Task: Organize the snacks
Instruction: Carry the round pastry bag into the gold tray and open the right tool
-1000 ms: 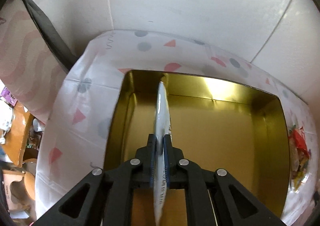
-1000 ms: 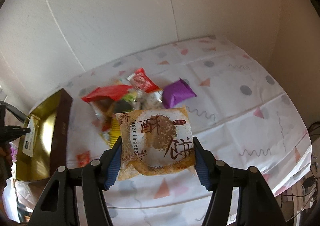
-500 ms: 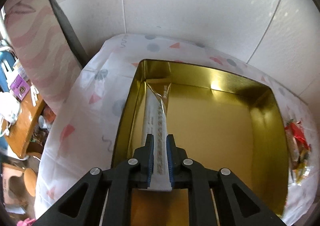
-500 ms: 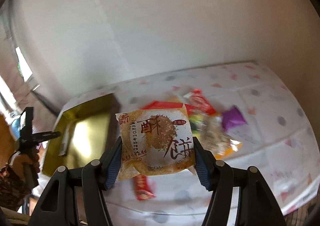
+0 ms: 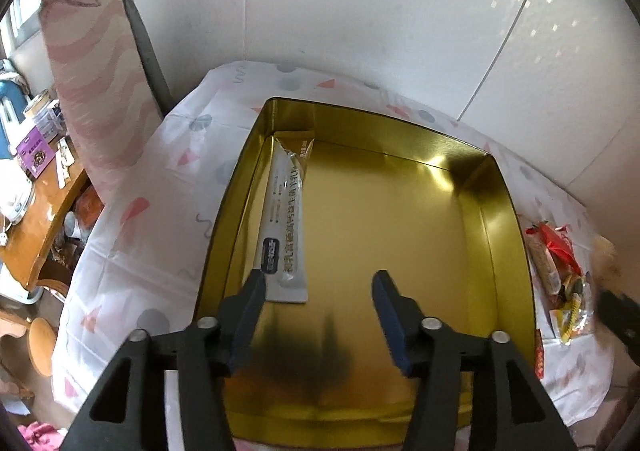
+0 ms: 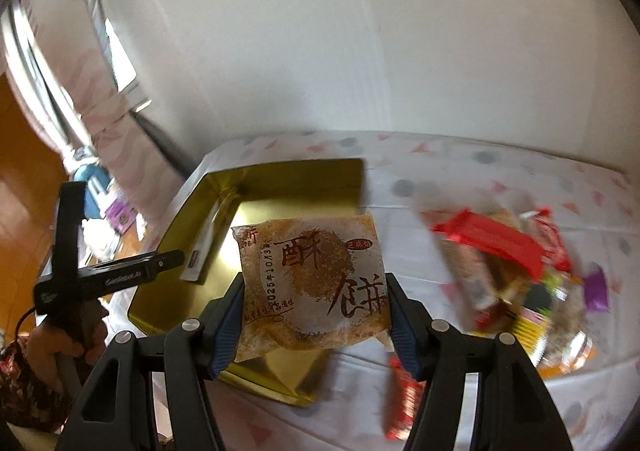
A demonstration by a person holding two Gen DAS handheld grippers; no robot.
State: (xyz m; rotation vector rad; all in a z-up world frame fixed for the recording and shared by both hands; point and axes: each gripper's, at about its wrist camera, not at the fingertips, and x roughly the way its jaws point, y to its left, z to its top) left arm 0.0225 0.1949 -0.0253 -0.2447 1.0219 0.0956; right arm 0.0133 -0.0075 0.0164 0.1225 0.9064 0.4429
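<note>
The left gripper [image 5: 318,283] has just been opening, nothing between its jaws now; the long white stick sachet [image 5: 286,219] lies flat inside the gold rectangular tin [image 5: 500,235], along its left wall. The right gripper [image 6: 316,311] clasps a square orange sesame-cake packet [image 6: 312,283] by its edges, above the tin's near right corner. To my eye, it should lower the packet flat beside the sachet before letting go, clear of the loose pile of mixed wrappers [image 6: 516,271] right of the tin.

Stick sachet [image 5: 286,219] in tin [image 5: 504,235] along its left wall, snack pile [image 5: 560,271] right of tin, on tablecloth [image 5: 160,211]
</note>
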